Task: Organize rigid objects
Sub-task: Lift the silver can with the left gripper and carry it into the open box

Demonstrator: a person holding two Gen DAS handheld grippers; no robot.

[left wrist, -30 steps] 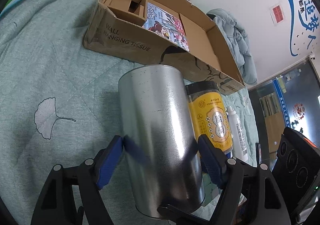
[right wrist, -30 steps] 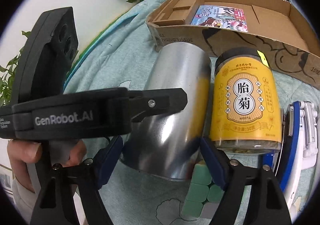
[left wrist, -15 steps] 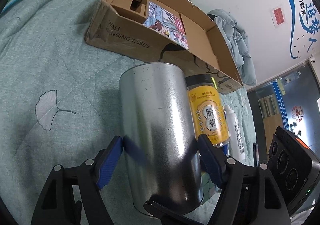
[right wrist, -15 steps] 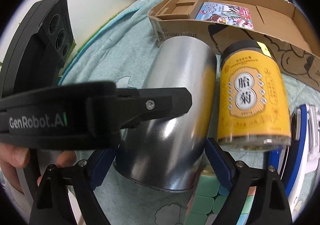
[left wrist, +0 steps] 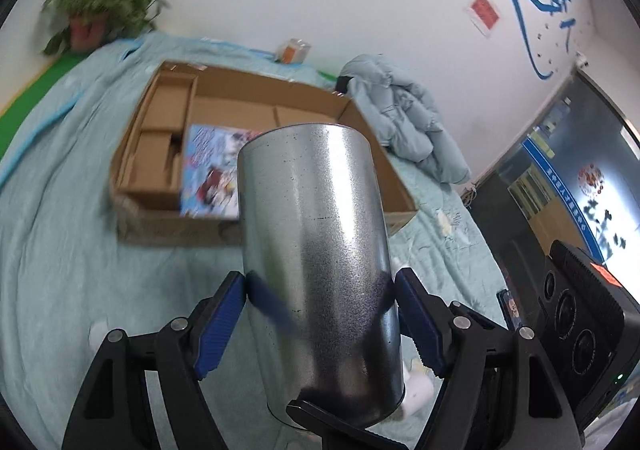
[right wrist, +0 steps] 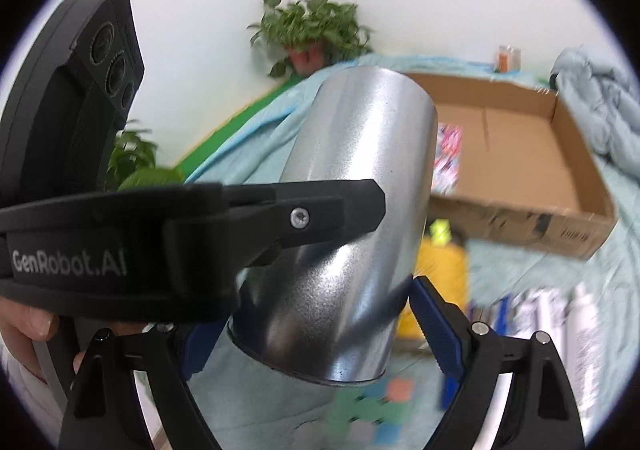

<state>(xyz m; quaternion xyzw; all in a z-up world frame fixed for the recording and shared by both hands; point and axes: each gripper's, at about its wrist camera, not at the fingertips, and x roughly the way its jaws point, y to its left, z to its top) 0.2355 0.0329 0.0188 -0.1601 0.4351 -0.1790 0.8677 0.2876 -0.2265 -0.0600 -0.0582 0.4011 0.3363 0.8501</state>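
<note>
**Tin in the air, box waiting**

Left wrist view first: left gripper (left wrist: 320,314) has its blue pads (left wrist: 222,324) pressed on either side of the metal tin (left wrist: 316,250), fingers clamped on its lower half. The tin is upright, tipped slightly, and appears clear of the bedspread (left wrist: 60,270). Beyond it lies the cardboard box (left wrist: 160,153), open-topped, with a colourful booklet (left wrist: 212,177) flat inside and small cardboard dividers at its left end. Plenty of bare floor shows in the box's right part.

Right wrist view now: right gripper (right wrist: 316,330) frames the same tin (right wrist: 352,209), its blue fingers spread on both sides of the base. Whether they touch the metal, I cannot tell; the left gripper's black finger crosses in front. Lower right, a yellow jar (right wrist: 440,270), white bottles (right wrist: 580,330) and a coloured cube (right wrist: 372,414) sit blurred on the bedspread, outside the box.

So my call: one item is packed, the tin is mid-carry, and those loose pieces remain to be organised.
</note>
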